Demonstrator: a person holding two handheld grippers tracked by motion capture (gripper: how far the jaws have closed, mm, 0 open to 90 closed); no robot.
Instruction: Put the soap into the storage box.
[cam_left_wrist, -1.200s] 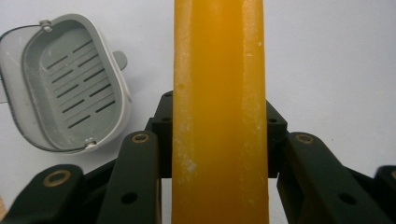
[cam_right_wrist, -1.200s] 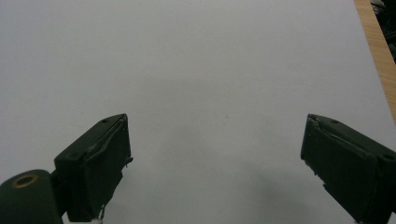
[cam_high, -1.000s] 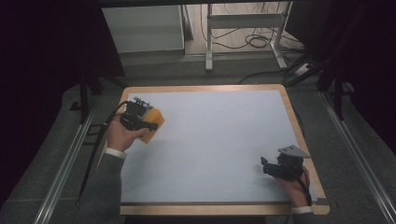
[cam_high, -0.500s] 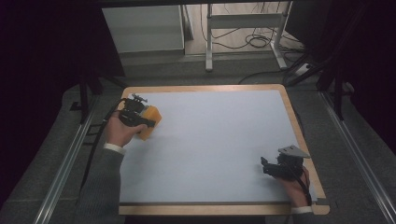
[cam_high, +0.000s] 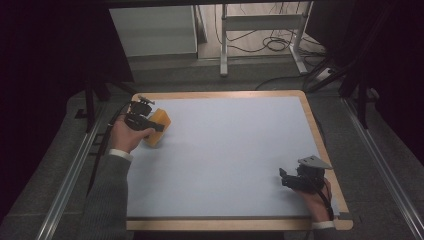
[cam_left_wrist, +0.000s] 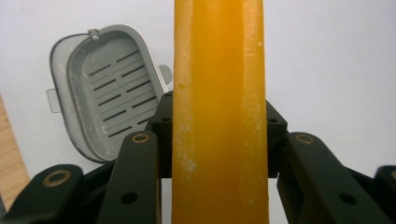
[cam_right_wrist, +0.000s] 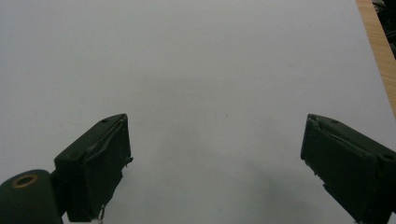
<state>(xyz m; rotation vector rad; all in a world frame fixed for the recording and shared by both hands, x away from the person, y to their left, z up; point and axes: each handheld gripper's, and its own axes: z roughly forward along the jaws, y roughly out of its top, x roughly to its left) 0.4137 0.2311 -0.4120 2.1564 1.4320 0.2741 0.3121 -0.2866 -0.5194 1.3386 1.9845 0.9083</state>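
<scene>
Left hand-held gripper (cam_high: 150, 124) is clamped on an orange soap bar (cam_left_wrist: 219, 112), its jaws pressing both flat faces, and over the last second it has drifted toward the far left corner of the desk (cam_high: 240, 150). In the left gripper view a grey soap dish (cam_left_wrist: 107, 88) lies open just below and beside the bar, so the bar now hangs near its likely resting place, and lowering it in looks like the next step. Right hand-held gripper (cam_high: 292, 180) has stayed near the desk's right edge, jaws wide apart, holding nothing
</scene>
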